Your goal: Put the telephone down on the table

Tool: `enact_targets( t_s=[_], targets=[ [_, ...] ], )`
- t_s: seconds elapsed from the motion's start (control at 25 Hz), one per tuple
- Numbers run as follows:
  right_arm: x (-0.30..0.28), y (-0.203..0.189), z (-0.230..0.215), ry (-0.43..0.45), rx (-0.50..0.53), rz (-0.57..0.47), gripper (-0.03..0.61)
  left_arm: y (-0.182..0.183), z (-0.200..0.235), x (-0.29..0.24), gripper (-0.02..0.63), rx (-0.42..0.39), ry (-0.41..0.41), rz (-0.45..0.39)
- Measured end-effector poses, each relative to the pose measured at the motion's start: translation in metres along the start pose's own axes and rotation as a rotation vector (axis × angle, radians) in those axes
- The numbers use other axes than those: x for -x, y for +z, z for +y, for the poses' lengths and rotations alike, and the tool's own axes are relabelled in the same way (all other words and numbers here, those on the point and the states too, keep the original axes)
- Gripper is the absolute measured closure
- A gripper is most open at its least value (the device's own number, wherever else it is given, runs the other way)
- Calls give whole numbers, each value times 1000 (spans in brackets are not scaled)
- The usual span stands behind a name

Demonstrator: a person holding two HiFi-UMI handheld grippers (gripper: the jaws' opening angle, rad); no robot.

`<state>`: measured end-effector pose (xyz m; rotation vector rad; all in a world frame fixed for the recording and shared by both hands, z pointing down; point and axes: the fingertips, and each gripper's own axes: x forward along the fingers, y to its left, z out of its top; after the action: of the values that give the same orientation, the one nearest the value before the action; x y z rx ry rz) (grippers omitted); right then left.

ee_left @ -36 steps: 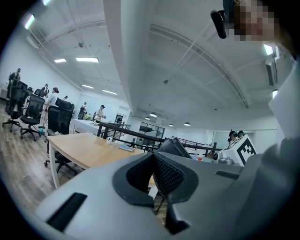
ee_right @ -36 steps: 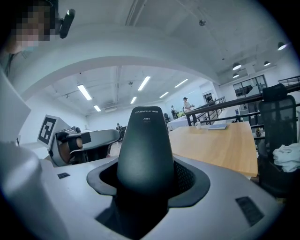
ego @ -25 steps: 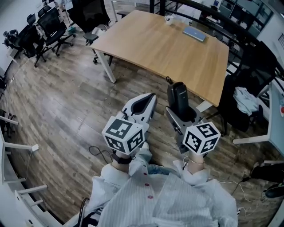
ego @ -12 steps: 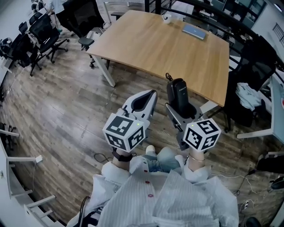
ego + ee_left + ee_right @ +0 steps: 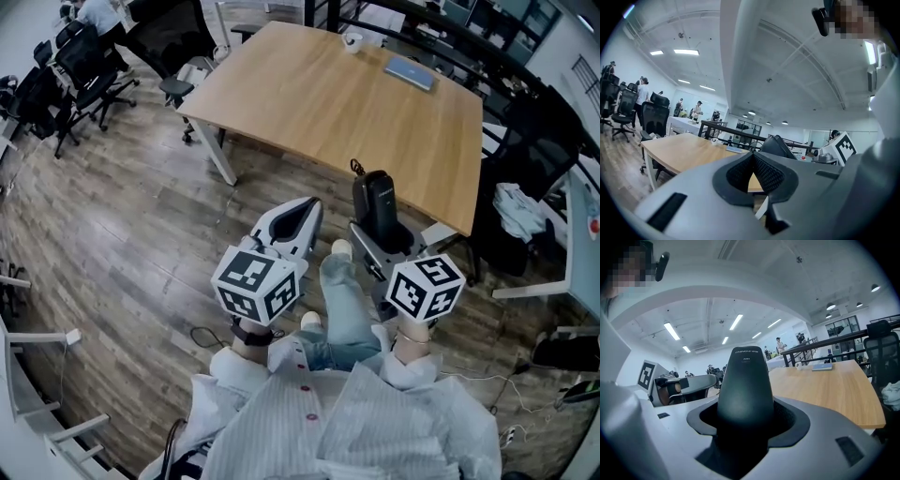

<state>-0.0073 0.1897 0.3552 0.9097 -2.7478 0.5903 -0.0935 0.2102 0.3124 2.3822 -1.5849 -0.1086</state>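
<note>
telephone (image 5: 377, 199) | upright between right hand-held gripper (image 5: 749, 420) jaws | near table (image 5: 328, 94) edge

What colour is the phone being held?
Black. The telephone shows best in the right gripper view.

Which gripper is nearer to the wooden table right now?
Right. The right gripper, shut on the telephone, is at the table's near edge; the left gripper is beside it, farther back over the floor.
</note>
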Motion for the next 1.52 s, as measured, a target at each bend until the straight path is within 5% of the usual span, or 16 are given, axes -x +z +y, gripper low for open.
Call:
enact_targets(
  t_s=[0.44, 1.52],
  targets=[
    [-70, 27, -49, 39, 3, 9, 290, 13, 50, -67, 604, -30, 31, 2],
    [-216, 160, -267, 73, 14, 72, 290, 83, 136, -345, 604, -8, 58, 11]
  ],
)
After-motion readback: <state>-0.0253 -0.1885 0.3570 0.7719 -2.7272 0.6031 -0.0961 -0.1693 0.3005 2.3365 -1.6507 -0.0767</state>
